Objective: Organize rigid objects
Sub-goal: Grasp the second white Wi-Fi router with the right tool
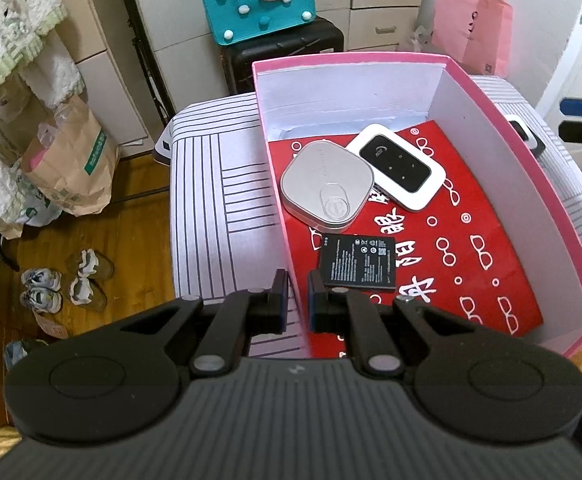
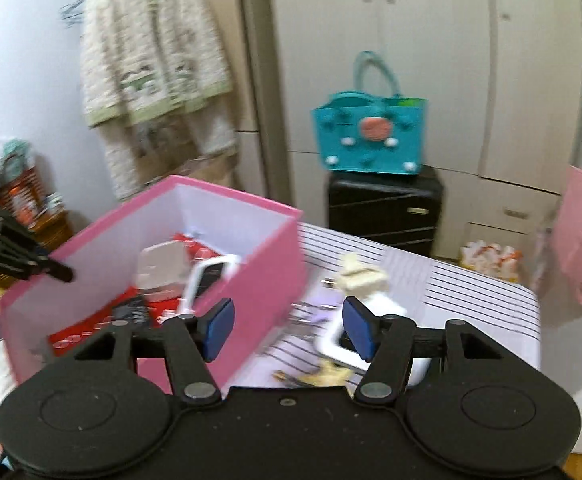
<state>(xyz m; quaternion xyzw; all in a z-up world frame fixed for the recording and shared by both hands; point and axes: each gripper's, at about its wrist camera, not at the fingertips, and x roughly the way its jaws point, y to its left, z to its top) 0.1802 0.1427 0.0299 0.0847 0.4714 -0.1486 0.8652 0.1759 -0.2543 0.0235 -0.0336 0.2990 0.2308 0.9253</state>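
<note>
A pink box (image 1: 547, 184) with white inner walls stands on a striped table (image 1: 215, 184). Inside, on a red sheet, lie a grey rounded case (image 1: 327, 184), a white pocket router (image 1: 397, 168) and a black battery (image 1: 357, 263). My left gripper (image 1: 296, 300) is shut on the box's left wall near its front corner. My right gripper (image 2: 287, 330) is open and empty above the table, right of the box (image 2: 259, 280). A white device (image 2: 371, 336) and a beige clip (image 2: 361, 276) lie by its right finger. The view is blurred.
Another white device (image 1: 527, 134) lies on the table right of the box. A teal bag (image 1: 257, 0) sits on a black suitcase (image 1: 287, 54) behind. Paper bags (image 1: 71, 168) and shoes (image 1: 67, 284) are on the floor at left. A pink bag (image 1: 471, 28) hangs at right.
</note>
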